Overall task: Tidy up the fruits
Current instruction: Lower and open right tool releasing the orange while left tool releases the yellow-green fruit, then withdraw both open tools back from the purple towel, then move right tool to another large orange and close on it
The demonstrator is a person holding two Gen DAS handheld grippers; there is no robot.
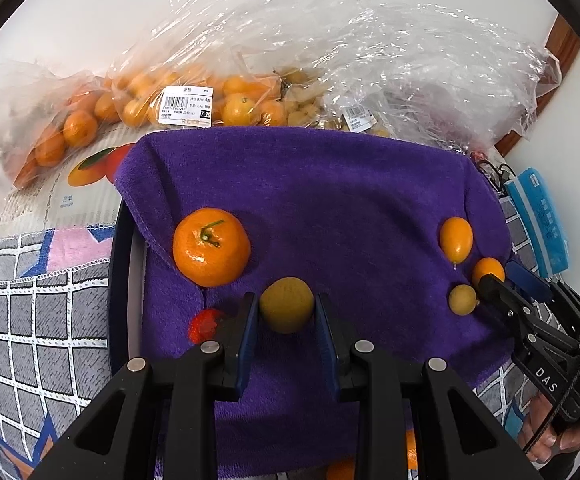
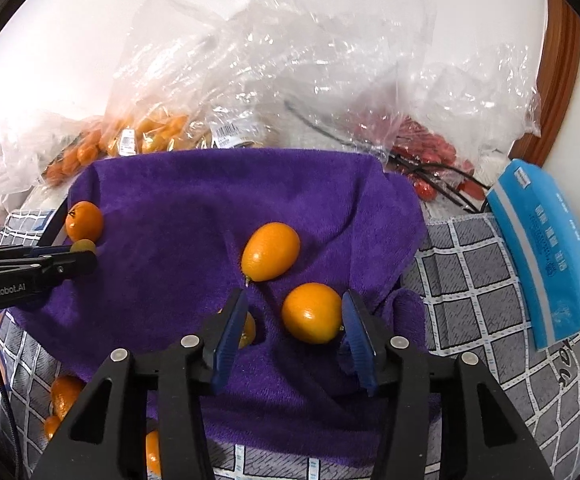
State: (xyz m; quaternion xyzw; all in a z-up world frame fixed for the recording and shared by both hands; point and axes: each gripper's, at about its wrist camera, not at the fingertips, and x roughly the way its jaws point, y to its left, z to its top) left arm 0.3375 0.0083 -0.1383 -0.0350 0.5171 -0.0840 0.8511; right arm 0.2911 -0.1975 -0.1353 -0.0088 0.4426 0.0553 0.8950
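Observation:
A purple towel (image 1: 330, 200) (image 2: 170, 200) holds the loose fruit. My left gripper (image 1: 286, 300) is shut on a round yellow-green fruit (image 1: 286, 310), with a pad pressed to each side of it. It also shows at the left edge of the right wrist view as the left gripper (image 2: 78, 254). A stemmed mandarin (image 1: 210, 246) (image 2: 84, 220) lies just beyond it. My right gripper (image 2: 294, 300) (image 1: 500, 276) stands open around an orange kumquat (image 2: 312, 312) (image 1: 488, 270), which rests by the right pad with a gap to the left pad. An oval kumquat (image 2: 270, 252) (image 1: 456, 238) lies just ahead. A small yellow one (image 1: 463, 299) sits beside the left finger.
Clear plastic bags of oranges (image 1: 138, 108) and of red tomatoes (image 2: 430, 148) crowd the back. A blue packet (image 2: 546, 248) lies at the right on the grey chequered cloth (image 2: 470, 280). A red fruit (image 1: 206, 324) sits by my left gripper. Loose oranges (image 2: 64, 394) lie at the near left.

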